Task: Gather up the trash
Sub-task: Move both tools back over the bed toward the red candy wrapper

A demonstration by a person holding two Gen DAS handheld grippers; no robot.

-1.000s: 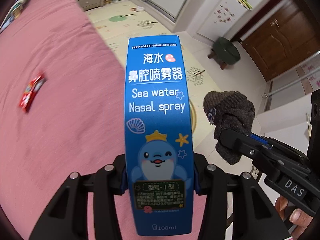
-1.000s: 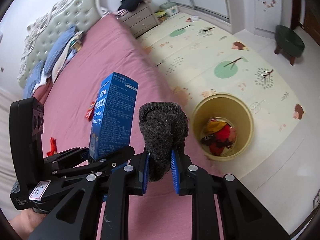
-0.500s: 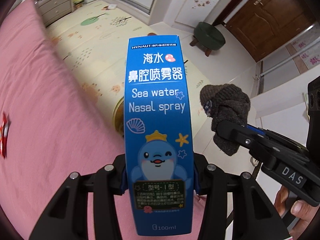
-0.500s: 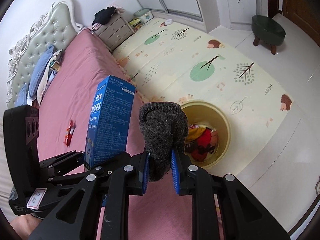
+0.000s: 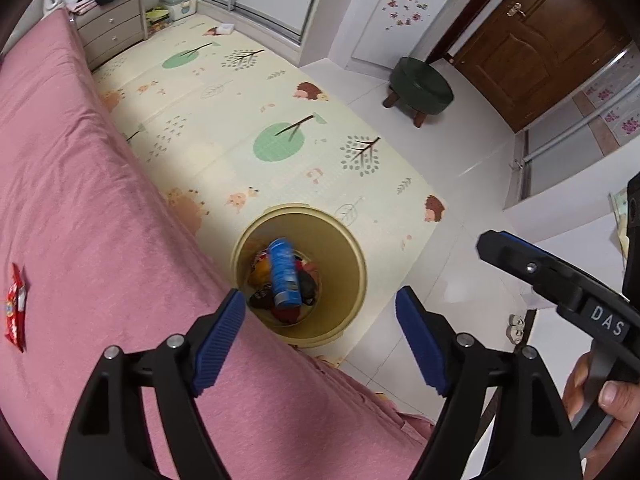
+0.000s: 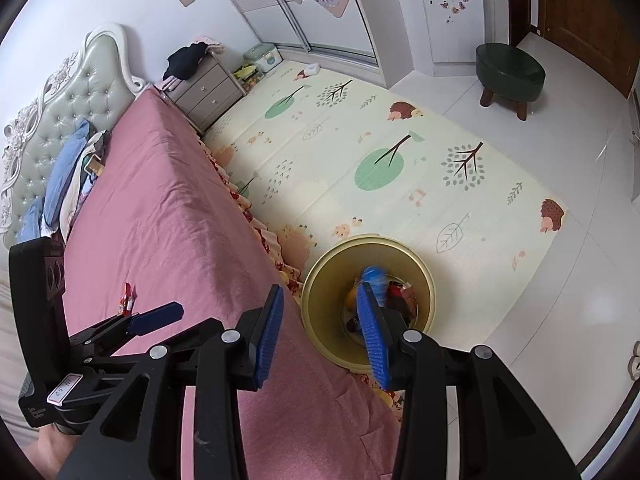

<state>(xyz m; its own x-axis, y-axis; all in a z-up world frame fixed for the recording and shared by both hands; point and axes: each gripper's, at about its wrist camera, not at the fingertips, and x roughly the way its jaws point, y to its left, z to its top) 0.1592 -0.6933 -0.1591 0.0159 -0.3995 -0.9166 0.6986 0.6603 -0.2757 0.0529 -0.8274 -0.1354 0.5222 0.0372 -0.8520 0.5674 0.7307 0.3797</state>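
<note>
My left gripper (image 5: 320,312) hangs over the bed edge, above the yellow bin (image 5: 354,258); its jaws are opening with nothing between them. The blue nasal spray box (image 5: 284,276) lies in the bin on red and dark rubbish. My right gripper (image 6: 320,300) is beside it, jaws also opening and empty, right above the bin (image 6: 400,246), where the box (image 6: 376,276) shows as a blue blur. I cannot pick out the grey sock for sure among the dark rubbish. A red wrapper (image 5: 15,308) (image 6: 127,300) lies on the pink bed (image 5: 80,200).
The bin stands on a patterned play mat (image 5: 280,120) tight against the bed. A green stool (image 5: 422,86) and a brown door (image 5: 540,48) are farther off. A nightstand (image 6: 204,92) and pillows (image 6: 64,168) are at the headboard. A hand (image 5: 608,396) holds the right gripper.
Both grippers swung from over the bed to above the bin and opened. The blue box left the left gripper and the grey sock left the right; the box now lies in the bin.
</note>
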